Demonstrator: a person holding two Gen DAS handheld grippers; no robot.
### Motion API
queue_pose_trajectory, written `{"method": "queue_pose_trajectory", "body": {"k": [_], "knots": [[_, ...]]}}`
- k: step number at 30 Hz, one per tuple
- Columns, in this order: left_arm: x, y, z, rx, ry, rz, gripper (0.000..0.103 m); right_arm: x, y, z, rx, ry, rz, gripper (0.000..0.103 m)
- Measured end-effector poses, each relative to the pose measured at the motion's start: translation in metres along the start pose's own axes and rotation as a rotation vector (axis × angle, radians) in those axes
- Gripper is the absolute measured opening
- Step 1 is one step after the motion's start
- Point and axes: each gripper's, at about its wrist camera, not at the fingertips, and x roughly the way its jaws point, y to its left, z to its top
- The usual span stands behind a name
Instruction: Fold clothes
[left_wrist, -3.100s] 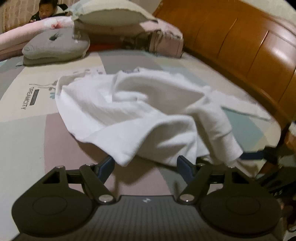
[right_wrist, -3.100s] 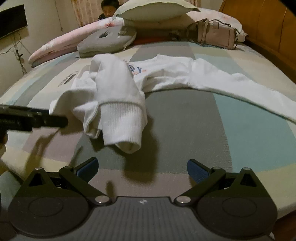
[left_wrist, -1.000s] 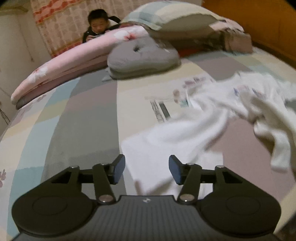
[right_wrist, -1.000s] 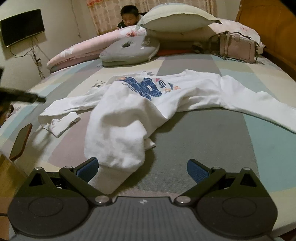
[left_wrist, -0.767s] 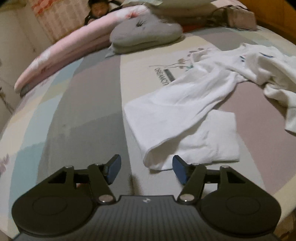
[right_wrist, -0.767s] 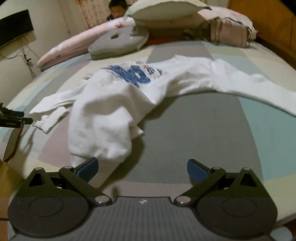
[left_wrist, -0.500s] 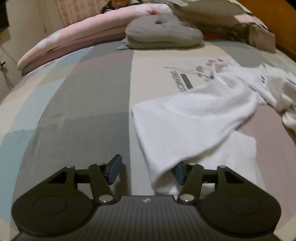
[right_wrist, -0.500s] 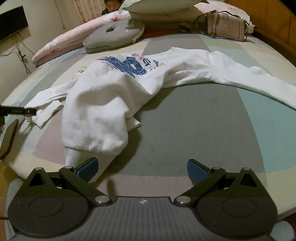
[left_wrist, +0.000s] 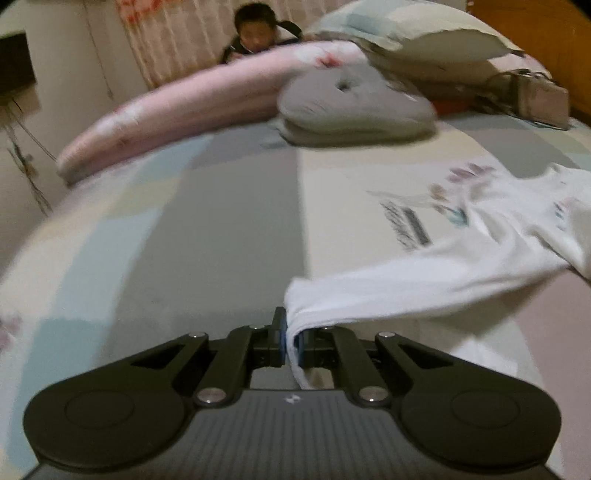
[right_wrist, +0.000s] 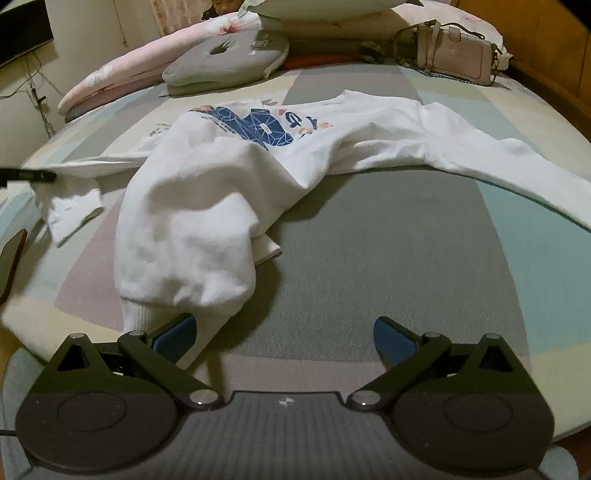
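A white sweatshirt (right_wrist: 229, 184) with a blue print lies crumpled on the bed, one sleeve (right_wrist: 498, 166) stretched out to the right. In the left wrist view its other sleeve (left_wrist: 424, 284) runs from the right down to my left gripper (left_wrist: 291, 339), which is shut on the sleeve's cuff end. My right gripper (right_wrist: 284, 338) stands open near the bed's front edge. Its left fingertip touches the ribbed hem (right_wrist: 147, 314) of the sweatshirt. The left gripper's tip (right_wrist: 33, 175) shows at the far left of the right wrist view.
A grey cushion (left_wrist: 354, 107), a pink bolster (left_wrist: 177, 110) and pillows (left_wrist: 406, 33) line the head of the bed. A pink handbag (right_wrist: 458, 55) lies at the back right by the wooden headboard (right_wrist: 546, 33). A person (left_wrist: 255, 33) sits behind the bolster.
My left gripper has gone from open to shut on the sleeve's end. The right gripper has dropped closer to the sweatshirt's hem.
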Motion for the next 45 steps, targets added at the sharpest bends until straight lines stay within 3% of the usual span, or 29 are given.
{"method": "queue_pose_trajectory", "body": {"k": [8,19,24,30,33,35,37,39,41,45], "knots": [[-0.007,0.024,0.049,0.078,-0.094,0.185,0.003,-0.001,-0.001,0.003,0.002,-0.004,-0.017,0.103],[-0.007,-0.017,0.021,0.230,-0.097,0.032,0.003,0.006,0.002,0.003,-0.003,0.012,-0.017,0.103],[0.000,-0.044,0.010,0.191,-0.057,-0.149,0.003,0.006,0.003,0.004,-0.005,0.016,-0.018,0.103],[0.017,-0.074,-0.003,0.185,0.028,-0.269,0.009,0.005,0.005,0.004,-0.003,0.019,-0.023,0.103],[0.014,-0.075,-0.012,0.191,0.044,-0.257,0.013,0.005,0.004,0.004,-0.004,0.020,-0.021,0.103],[0.005,-0.068,-0.015,0.171,0.054,-0.274,0.021,0.005,0.002,0.004,-0.004,0.020,-0.019,0.103],[-0.007,-0.057,-0.018,0.139,0.064,-0.299,0.041,0.006,0.002,0.004,-0.002,0.019,-0.016,0.103],[-0.023,-0.043,-0.023,0.127,0.068,-0.309,0.049,0.006,0.001,0.004,0.000,0.017,-0.014,0.103],[-0.038,-0.030,-0.027,0.129,0.054,-0.293,0.049,0.006,0.001,0.003,0.002,0.013,-0.012,0.103],[-0.052,0.013,-0.028,0.028,0.019,-0.211,0.049,0.007,0.002,0.003,0.009,0.007,-0.011,0.103]]}}
